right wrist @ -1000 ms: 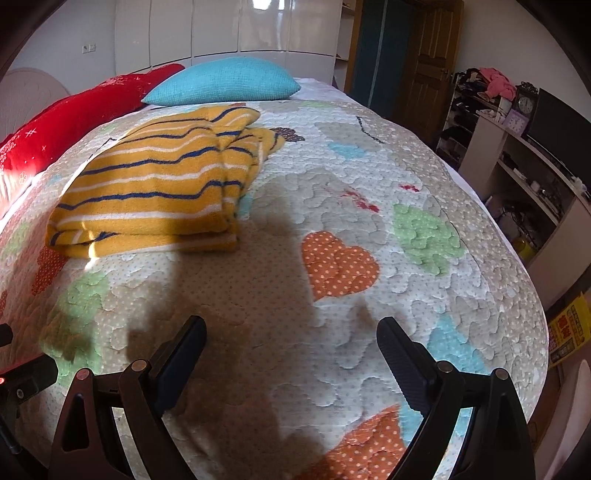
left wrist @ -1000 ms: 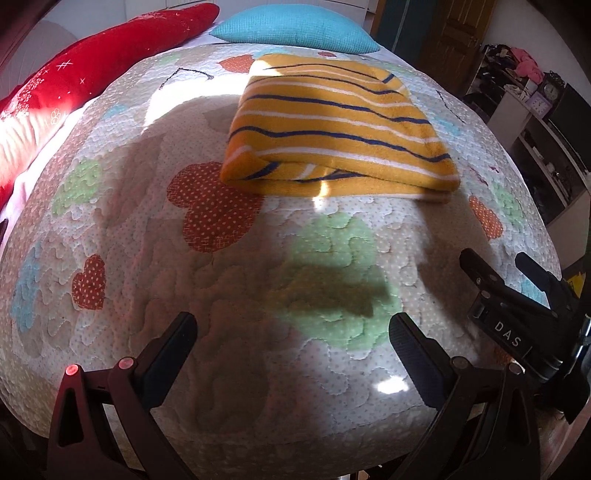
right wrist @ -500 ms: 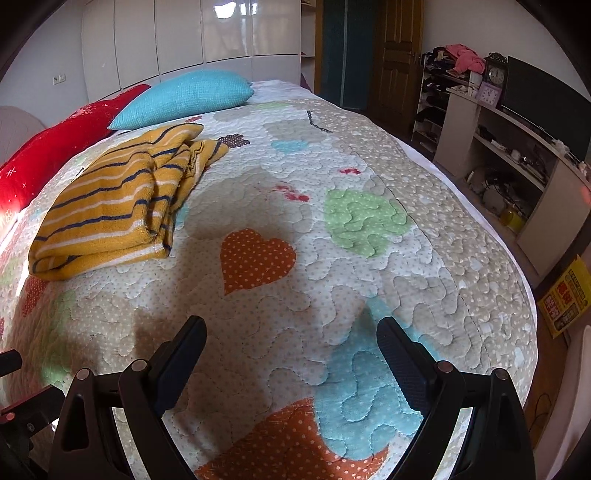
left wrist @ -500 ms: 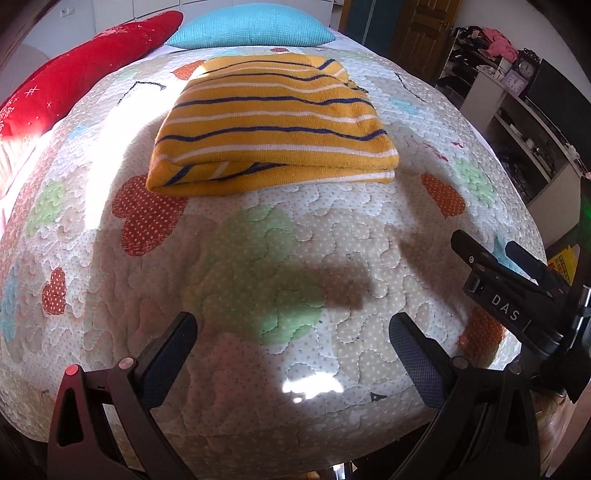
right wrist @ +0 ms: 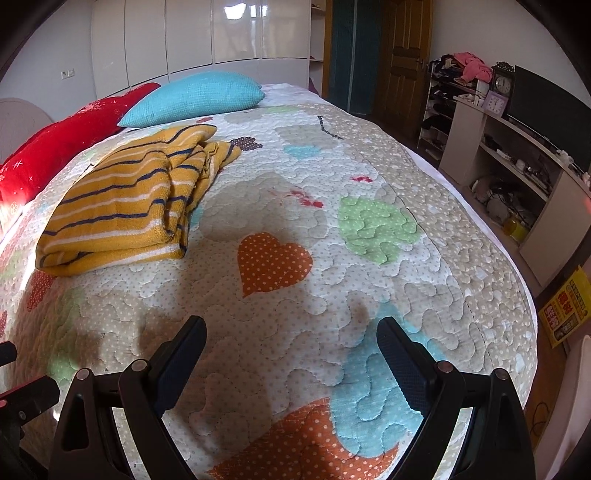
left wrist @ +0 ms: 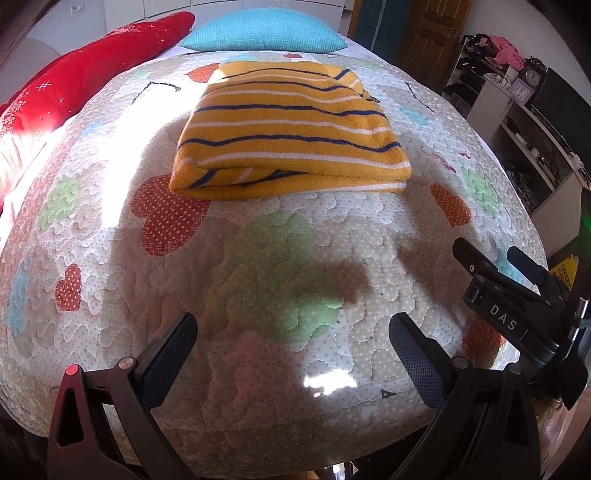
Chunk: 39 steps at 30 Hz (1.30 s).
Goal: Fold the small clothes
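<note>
Strong daylight falls from my left, burning out the quilt [left wrist: 122, 147] and the red pillow [left wrist: 74, 85] far off to the left of my left jaws. Ahead of those jaws lie hard-edged shadows, with a small glaring patch just between them. Ahead of my right jaws the quilt is evenly shaded, and the glossy wardrobe [right wrist: 221, 33] beyond mirrors a window. Both views are sharp at centre, bulge heavily and darken at the corners.

We see a big quilted bedspread with hearts [right wrist: 369, 258]. At its far end lie a soft blue pillow [right wrist: 195, 98] and a long red cushion [left wrist: 92, 74].
</note>
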Motion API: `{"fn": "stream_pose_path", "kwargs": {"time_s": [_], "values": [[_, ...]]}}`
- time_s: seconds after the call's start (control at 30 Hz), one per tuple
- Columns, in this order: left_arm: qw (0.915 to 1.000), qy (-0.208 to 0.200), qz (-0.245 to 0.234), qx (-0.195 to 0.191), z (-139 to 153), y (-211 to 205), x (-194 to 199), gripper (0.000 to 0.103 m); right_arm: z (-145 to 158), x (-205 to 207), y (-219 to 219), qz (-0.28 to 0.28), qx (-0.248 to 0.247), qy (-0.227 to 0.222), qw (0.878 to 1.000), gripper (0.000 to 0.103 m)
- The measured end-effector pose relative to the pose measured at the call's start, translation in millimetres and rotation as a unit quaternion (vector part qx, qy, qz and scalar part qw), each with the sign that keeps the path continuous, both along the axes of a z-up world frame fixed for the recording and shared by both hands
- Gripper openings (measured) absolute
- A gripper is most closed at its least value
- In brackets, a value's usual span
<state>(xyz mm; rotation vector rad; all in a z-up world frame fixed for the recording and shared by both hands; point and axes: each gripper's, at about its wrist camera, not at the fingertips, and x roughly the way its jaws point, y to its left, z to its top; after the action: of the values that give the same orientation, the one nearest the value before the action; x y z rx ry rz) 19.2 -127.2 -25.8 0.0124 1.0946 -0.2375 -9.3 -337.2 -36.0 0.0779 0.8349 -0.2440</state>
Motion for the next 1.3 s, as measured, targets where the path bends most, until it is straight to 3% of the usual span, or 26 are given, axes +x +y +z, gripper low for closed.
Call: {"fn": "stream_pose_path", "kwargs": {"time_s": [0.83, 1.3], "values": [[0.9997, 0.01, 0.022, 0.004, -7, 15, 8, 0.103, -3, 12, 13, 0.021, -0.005, 0.009, 1.0, 0.096], [0.9986, -0.015, 0.044, -0.025, 14, 42, -2, 0.103, 31, 4, 36, 0.037, -0.042, -0.005, 0.998, 0.096]]}}
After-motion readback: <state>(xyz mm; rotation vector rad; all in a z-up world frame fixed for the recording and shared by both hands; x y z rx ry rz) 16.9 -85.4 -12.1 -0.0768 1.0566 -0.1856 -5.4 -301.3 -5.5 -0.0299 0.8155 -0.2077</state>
